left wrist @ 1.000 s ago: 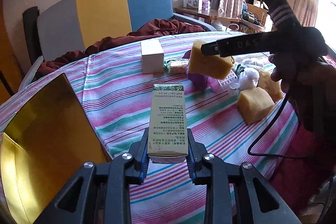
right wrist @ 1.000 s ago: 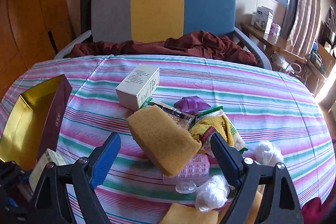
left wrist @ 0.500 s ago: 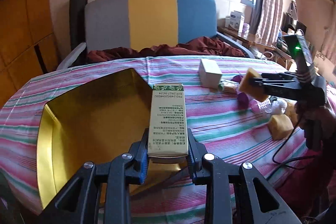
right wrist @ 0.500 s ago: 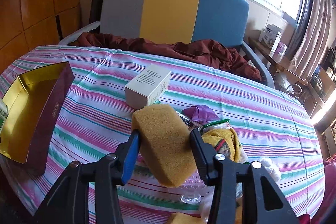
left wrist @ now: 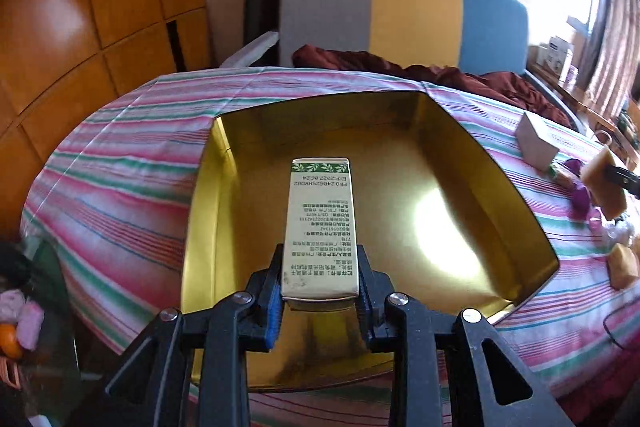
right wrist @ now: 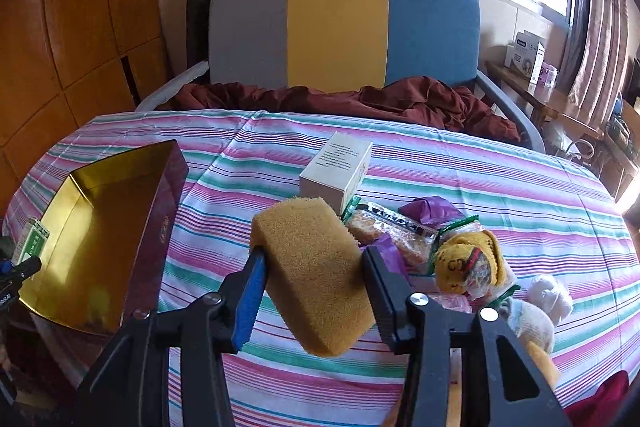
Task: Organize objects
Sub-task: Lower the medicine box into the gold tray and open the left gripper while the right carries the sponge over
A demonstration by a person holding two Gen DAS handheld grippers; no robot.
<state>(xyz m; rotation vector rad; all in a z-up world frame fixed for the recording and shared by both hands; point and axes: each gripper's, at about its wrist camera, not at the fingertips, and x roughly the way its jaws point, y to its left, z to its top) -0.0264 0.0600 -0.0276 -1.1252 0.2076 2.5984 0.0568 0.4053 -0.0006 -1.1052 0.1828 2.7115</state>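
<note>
My left gripper (left wrist: pixel 319 281) is shut on a slim cream carton with green leaf print (left wrist: pixel 320 227) and holds it over the gold-lined box (left wrist: pixel 460 163). The same carton (right wrist: pixel 33 241) shows at the far left of the right wrist view, above the near end of the gold-lined box (right wrist: pixel 160 227), whose outside is maroon. My right gripper (right wrist: pixel 314 281) is shut on a tan sponge block (right wrist: pixel 316 271), lifted above the striped tablecloth (right wrist: pixel 500 179). A pile of loose items lies to its right: a white carton (right wrist: pixel 338 167), snack packets (right wrist: pixel 390 227) and a purple bag (right wrist: pixel 430 209).
More sponge blocks (left wrist: pixel 622 265) and white wads (right wrist: pixel 548 293) lie near the table's right side. A grey, yellow and blue sofa (right wrist: pixel 340 31) with a maroon blanket (right wrist: pixel 380 99) stands behind the table. Wooden panels (left wrist: pixel 80 7) line the left wall.
My left gripper has swung left with the carton, from above the bare cloth to over the gold box. My right gripper has shut on the sponge and drifted left.
</note>
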